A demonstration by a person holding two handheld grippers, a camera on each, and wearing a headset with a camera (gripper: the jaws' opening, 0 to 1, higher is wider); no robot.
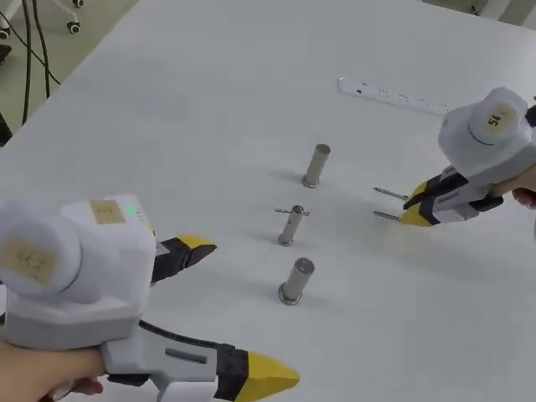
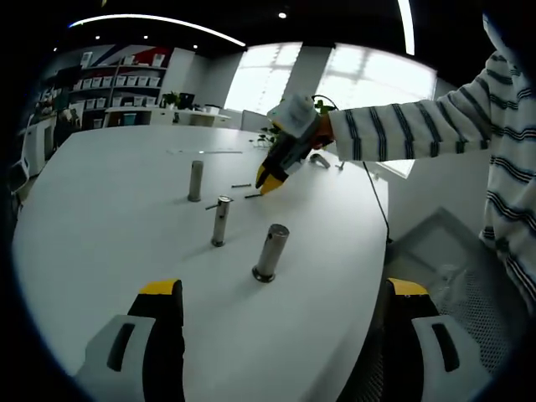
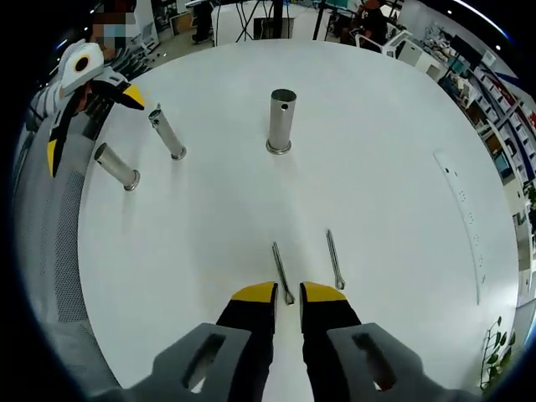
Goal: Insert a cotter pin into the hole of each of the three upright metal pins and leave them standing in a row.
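Note:
Three upright metal pins stand in a row on the white table: the far pin (image 1: 316, 165), the middle pin (image 1: 291, 226) and the near pin (image 1: 296, 280). A cotter pin (image 1: 292, 211) sits crosswise through the top of the middle one. Two loose cotter pins lie to the right of the row, one (image 3: 335, 260) free and one (image 3: 280, 270) with its end between the jaws of my right gripper (image 3: 289, 293). Those jaws are drawn in to a narrow slit around it. My left gripper (image 1: 234, 311) hovers wide open, holding nothing, in front of the near pin (image 2: 270, 251).
A long white strip (image 1: 394, 96) lies flat at the back right of the table (image 1: 167, 126). The table's left edge drops to a floor with cables and chair wheels. A person's striped sleeve (image 2: 419, 126) reaches in behind the right gripper (image 2: 266, 182).

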